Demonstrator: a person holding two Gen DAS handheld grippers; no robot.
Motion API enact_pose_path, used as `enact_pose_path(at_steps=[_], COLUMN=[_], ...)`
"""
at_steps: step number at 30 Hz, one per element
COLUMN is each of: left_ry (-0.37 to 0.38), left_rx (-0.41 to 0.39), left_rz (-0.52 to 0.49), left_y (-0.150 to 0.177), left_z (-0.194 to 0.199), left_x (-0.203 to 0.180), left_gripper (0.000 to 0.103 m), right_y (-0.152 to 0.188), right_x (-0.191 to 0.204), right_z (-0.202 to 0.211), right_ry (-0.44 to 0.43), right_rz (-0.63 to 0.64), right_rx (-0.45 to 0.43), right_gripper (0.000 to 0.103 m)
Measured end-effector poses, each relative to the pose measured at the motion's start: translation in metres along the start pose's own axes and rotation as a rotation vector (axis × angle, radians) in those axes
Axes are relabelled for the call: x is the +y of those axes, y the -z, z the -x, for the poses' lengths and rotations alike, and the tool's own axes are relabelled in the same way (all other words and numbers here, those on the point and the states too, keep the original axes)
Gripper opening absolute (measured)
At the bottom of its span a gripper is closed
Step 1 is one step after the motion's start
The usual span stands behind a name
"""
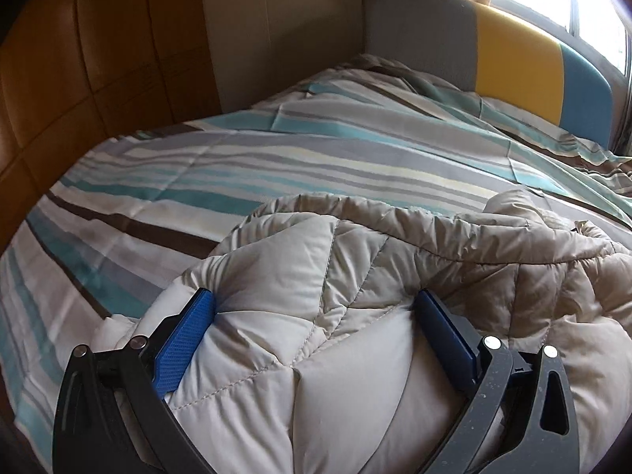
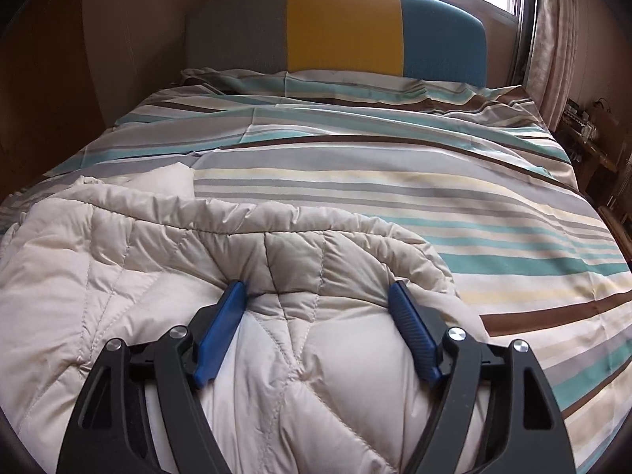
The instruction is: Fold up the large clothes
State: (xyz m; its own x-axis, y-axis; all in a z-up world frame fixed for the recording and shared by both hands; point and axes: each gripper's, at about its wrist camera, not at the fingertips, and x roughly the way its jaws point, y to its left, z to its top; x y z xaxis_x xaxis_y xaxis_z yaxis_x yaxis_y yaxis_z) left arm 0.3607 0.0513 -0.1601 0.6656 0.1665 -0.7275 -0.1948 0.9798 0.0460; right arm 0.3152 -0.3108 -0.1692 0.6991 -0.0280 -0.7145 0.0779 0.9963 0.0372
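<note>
Beige quilted puffer coat point(image 2: 130, 245) | soft, slippery | bulging between both claws, left gripper point(image 1: 316, 308) and right gripper point(image 2: 318, 296), each clamping a fold | grab seams.

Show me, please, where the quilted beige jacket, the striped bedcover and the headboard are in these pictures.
quilted beige jacket point(image 2: 138, 252): right wrist view, on a quilted panel left of the jaws.
striped bedcover point(image 2: 395, 166): right wrist view, on a grey stripe mid-bed.
headboard point(image 2: 343, 27): right wrist view, on its yellow middle panel.

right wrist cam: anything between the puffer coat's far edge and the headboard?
Only striped bedding lies between the quilted coat and the headboard, nothing on it, in the right wrist view.
</note>
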Motion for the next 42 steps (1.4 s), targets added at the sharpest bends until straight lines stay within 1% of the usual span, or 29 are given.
enact_pose_path(at_steps=[5,7,9,12,13,14,15,16,18,20,21,22,24,25,26,29,33,37,42], left_ry=[0.006,-0.003,-0.004,-0.062,-0.081,-0.099,-0.1,-0.083,-0.049,-0.038,-0.035,-0.03,-0.012,0.0,0.023,0.045,0.042,0.043,0.108], left_rx=[0.017,0.023,0.007,-0.027,-0.036,-0.049,-0.055,-0.05,-0.044,-0.059,-0.059,-0.058,-0.053,-0.05,-0.044,-0.039,-0.032,-0.056,-0.04], left_rz=[-0.004,-0.026,-0.044,-0.039,-0.039,-0.037,-0.031,-0.018,0.018,0.045,0.046,0.05,0.067,0.08,0.105,0.123,0.141,0.194,0.323], left_y=[0.001,0.005,0.007,0.013,0.015,0.02,0.027,0.034,0.044,0.047,0.047,0.048,0.05,0.051,0.052,0.052,0.056,0.072,0.099], left_z=[0.009,0.023,0.039,0.059,0.062,0.065,0.065,0.061,0.056,0.055,0.054,0.054,0.052,0.052,0.05,0.049,0.06,0.082,0.1], left_x=[0.003,0.006,0.011,0.026,0.03,0.037,0.042,0.047,0.053,0.057,0.058,0.06,0.064,0.067,0.072,0.076,0.08,0.094,0.121], left_gripper=[0.1,0.1,0.1,0.1,0.1,0.1,0.1,0.1,0.1,0.1,0.1,0.1,0.1,0.1,0.1,0.1,0.1,0.1,0.1], right_y=[0.0,-0.001,-0.001,-0.005,-0.008,-0.01,-0.011,-0.014,-0.018,-0.02,-0.019,-0.018,-0.01,-0.006,-0.003,0.0,0.002,0.002,0.003], right_x=[0.004,0.005,0.006,0.013,0.016,0.021,0.025,0.035,0.057,0.082,0.093,0.101,0.114,0.115,0.114,0.109,0.109,0.112,0.112], right_z=[-0.002,-0.003,-0.003,0.004,0.013,0.027,0.037,0.05,0.064,0.062,0.056,0.051,0.033,0.022,0.014,0.003,0.002,0.005,0.021], right_ry=[0.014,0.015,0.019,0.05,0.057,0.039,0.019,-0.014,-0.066,-0.144,-0.164,-0.159,-0.122,-0.12,-0.129,-0.135,-0.119,-0.1,-0.086], right_rz=[0.012,0.013,0.016,0.042,0.047,0.045,0.045,0.058,0.103,0.133,0.14,0.153,0.191,0.193,0.178,0.153,0.166,0.174,0.19], right_rx=[-0.003,-0.002,0.001,0.009,-0.003,-0.041,-0.071,-0.11,-0.139,-0.118,-0.099,-0.086,-0.058,-0.041,-0.031,-0.023,-0.029,-0.034,-0.025], right_gripper=[0.075,0.075,0.075,0.076,0.075,0.075,0.075,0.075,0.075,0.075,0.075,0.075,0.075,0.075,0.078,0.081,0.082,0.083,0.083])
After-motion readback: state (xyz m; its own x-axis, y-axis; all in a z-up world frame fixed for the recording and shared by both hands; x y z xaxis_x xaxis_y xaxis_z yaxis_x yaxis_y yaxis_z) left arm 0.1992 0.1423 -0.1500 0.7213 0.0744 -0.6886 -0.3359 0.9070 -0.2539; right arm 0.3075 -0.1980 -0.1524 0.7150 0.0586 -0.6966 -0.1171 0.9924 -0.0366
